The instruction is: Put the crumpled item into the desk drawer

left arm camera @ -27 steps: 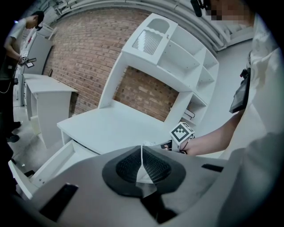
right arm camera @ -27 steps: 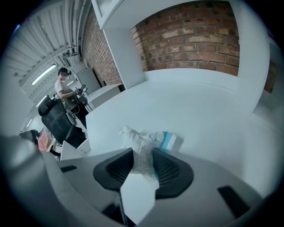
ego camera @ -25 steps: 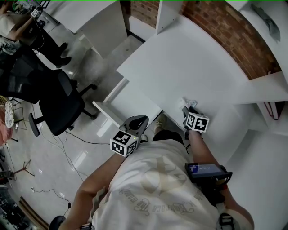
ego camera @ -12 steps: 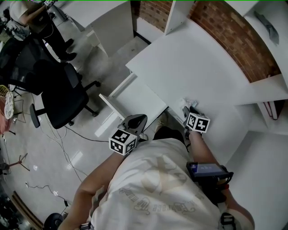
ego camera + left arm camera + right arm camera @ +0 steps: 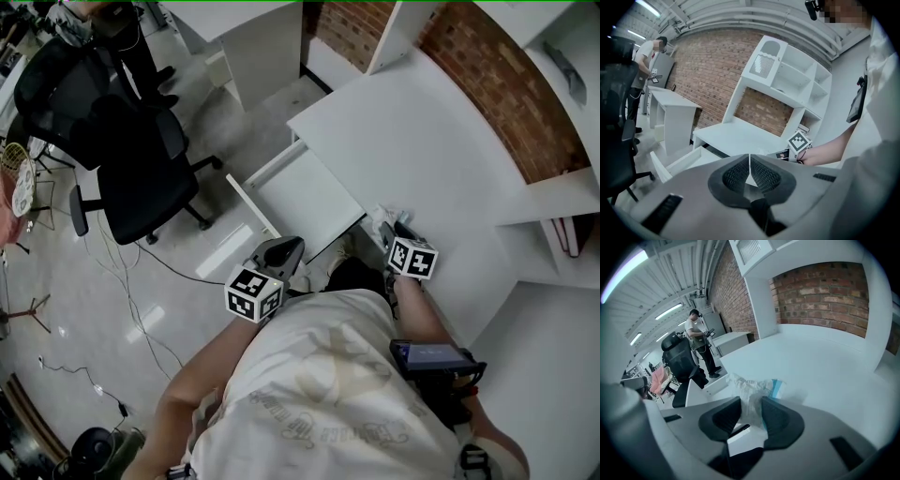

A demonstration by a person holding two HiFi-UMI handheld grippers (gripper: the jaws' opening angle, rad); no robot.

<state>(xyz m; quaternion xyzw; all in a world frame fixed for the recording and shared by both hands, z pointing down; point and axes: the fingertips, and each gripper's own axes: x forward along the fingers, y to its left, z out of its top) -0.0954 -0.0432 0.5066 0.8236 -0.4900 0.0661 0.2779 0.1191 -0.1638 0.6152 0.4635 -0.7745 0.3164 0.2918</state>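
Note:
The crumpled item [image 5: 751, 391] is a white plastic wrapper with a blue corner. My right gripper [image 5: 750, 412] is shut on it just above the white desk's front edge [image 5: 375, 202]; in the head view the wrapper [image 5: 382, 217] sticks out ahead of that gripper [image 5: 392, 230]. The desk drawer [image 5: 305, 197] stands pulled out to the left of it, its white inside bare. My left gripper [image 5: 279, 255] hovers by the drawer's near end, its jaws shut with nothing between them [image 5: 749, 169]. The drawer [image 5: 677, 161] also shows low at the left of the left gripper view.
A black office chair [image 5: 127, 173] stands on the floor left of the drawer, with cables [image 5: 131, 309] trailing beside it. A brick wall [image 5: 511, 89] and white shelving [image 5: 553, 202] bound the desk at the back and right. A person [image 5: 698, 341] stands by another white desk farther off.
Across the head views the desk, drawer and chair have slid up and to the right. Both grippers keep their places in the picture, the right one still shut on the wrapper.

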